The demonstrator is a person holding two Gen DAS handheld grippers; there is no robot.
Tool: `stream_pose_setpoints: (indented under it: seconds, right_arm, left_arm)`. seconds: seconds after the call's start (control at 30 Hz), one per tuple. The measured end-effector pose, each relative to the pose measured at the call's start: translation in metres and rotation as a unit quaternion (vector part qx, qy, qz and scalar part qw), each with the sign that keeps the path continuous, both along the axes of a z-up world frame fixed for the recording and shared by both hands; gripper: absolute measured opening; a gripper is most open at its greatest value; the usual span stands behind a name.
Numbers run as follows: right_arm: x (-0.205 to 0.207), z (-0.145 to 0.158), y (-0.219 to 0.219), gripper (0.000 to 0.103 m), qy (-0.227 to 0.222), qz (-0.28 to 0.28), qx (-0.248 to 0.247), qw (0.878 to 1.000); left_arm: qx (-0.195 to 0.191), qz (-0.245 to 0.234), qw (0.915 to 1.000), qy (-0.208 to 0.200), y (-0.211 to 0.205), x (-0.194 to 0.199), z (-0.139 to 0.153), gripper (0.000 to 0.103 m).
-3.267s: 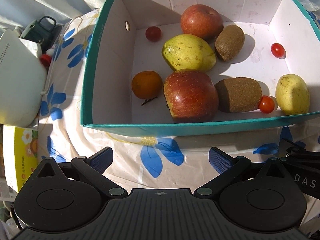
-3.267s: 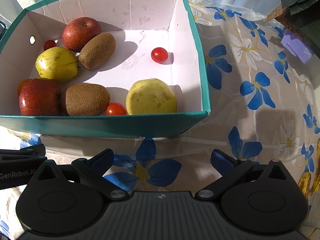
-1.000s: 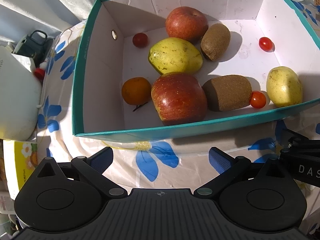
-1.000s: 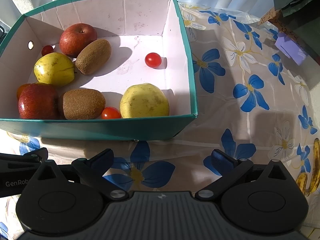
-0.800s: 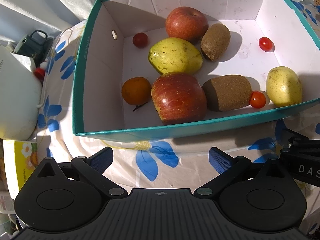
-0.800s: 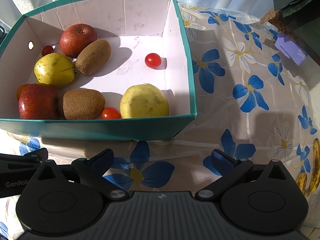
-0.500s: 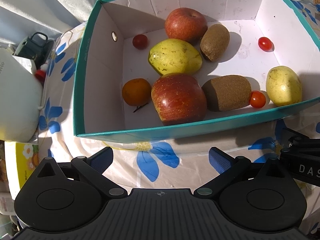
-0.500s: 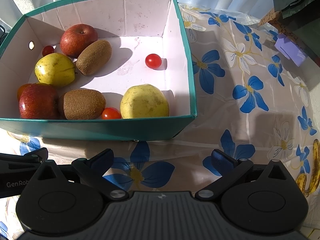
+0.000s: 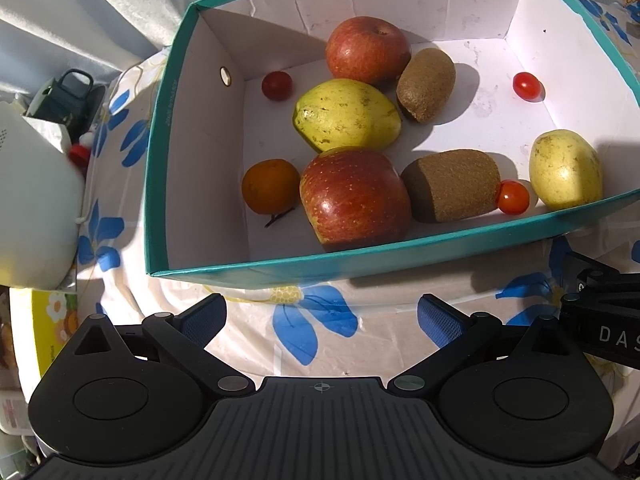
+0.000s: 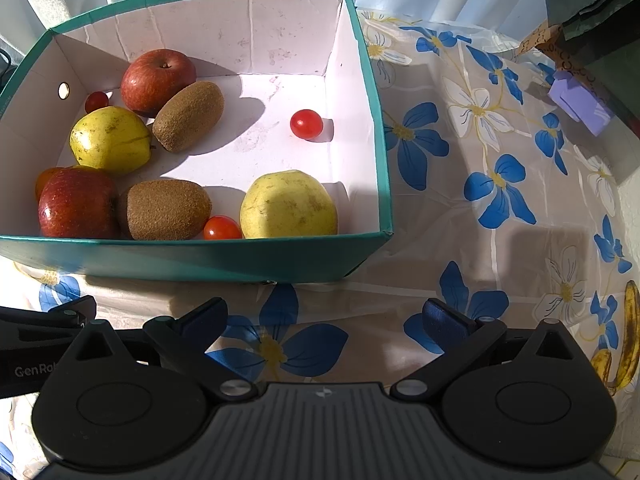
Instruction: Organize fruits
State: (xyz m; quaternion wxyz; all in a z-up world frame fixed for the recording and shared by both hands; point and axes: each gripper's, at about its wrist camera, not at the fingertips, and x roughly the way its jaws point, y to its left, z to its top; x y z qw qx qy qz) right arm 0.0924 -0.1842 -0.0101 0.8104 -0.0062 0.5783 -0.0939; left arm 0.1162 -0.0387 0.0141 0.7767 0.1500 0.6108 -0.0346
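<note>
A teal box (image 9: 280, 270) (image 10: 200, 258) with white inner walls holds the fruit. Inside lie two red apples (image 9: 354, 198) (image 9: 367, 50), two yellow pears (image 9: 346, 115) (image 9: 565, 175), two kiwis (image 9: 452, 186) (image 9: 426, 79), a small orange (image 9: 270, 186) and three cherry tomatoes (image 9: 513, 197) (image 9: 527, 86) (image 9: 277, 85). My left gripper (image 9: 320, 320) stands open just before the box's near wall, with nothing between its fingers. My right gripper (image 10: 324, 322) is also open and empty, in front of the box's near right corner (image 10: 384, 236).
A blue-flowered tablecloth (image 10: 500, 184) covers the table. A white bag (image 9: 32, 208) and a dark green object (image 9: 68, 96) sit left of the box. A spotted banana (image 10: 624, 344) lies at the far right edge. A purple block (image 10: 578, 102) and dark green paper (image 10: 592, 8) stand back right.
Both grippers have drawn back and risen slightly since 3.3 s ago, so the box looks smaller. In the last second almost nothing has moved.
</note>
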Motion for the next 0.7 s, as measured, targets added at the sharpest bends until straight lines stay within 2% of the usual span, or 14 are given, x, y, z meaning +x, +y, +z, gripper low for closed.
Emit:
stream_pose_setpoints:
  seconds: [0.7]
  right_arm:
    - [0.0000,0.0000,-0.0016,0.103,-0.003,-0.001,0.002,1.000]
  left_arm:
    - [0.015,-0.013,0.9995,-0.023,-0.0043,-0.0046,-0.0010,0.103]
